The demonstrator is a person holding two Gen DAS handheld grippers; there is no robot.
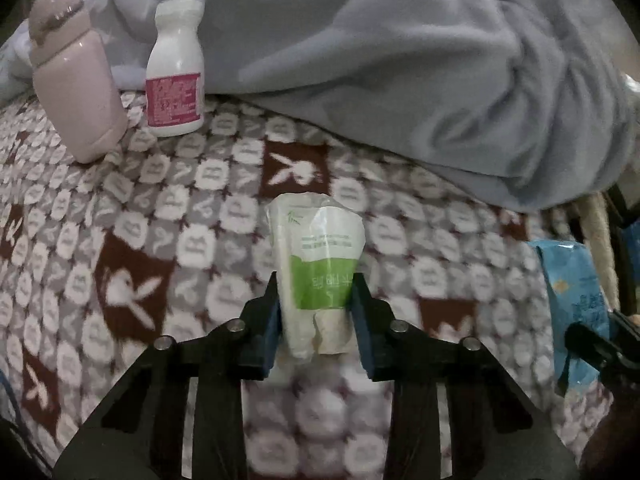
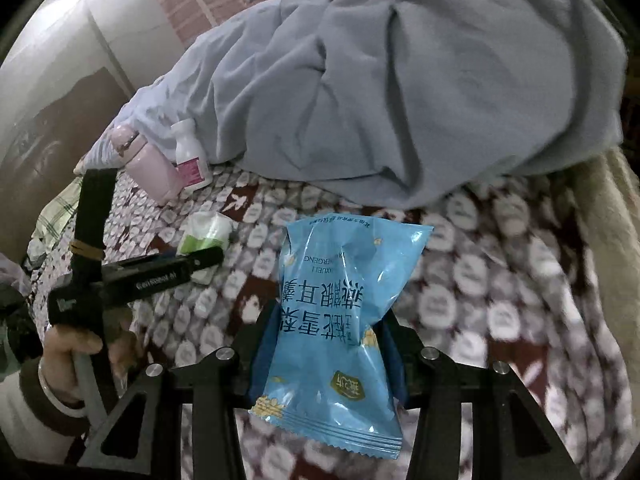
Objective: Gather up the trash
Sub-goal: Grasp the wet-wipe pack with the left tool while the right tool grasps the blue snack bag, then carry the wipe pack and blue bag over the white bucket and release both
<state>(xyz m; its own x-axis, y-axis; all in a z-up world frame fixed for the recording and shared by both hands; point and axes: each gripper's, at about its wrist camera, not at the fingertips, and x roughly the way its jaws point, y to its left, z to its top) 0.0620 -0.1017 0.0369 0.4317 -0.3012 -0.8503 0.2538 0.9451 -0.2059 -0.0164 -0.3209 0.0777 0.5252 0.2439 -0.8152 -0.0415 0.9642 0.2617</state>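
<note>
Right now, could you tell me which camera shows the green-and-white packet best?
The left wrist view: the green-and-white packet fills the centre, pinched in the left claw. The right wrist view shows it small at left, partly hidden by that claw.

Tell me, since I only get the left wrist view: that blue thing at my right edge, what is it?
Observer: A blue snack packet, squeezed at its middle by the right gripper.
Operator: Does it have writing?
Observer: Yes, large dark blue characters, upside down in the right wrist view, plus a small gold badge near the lower end.
Operator: Can you see who holds my gripper?
Observer: A hand grips the left gripper's handle, with the green and white packet in its jaws.
</note>
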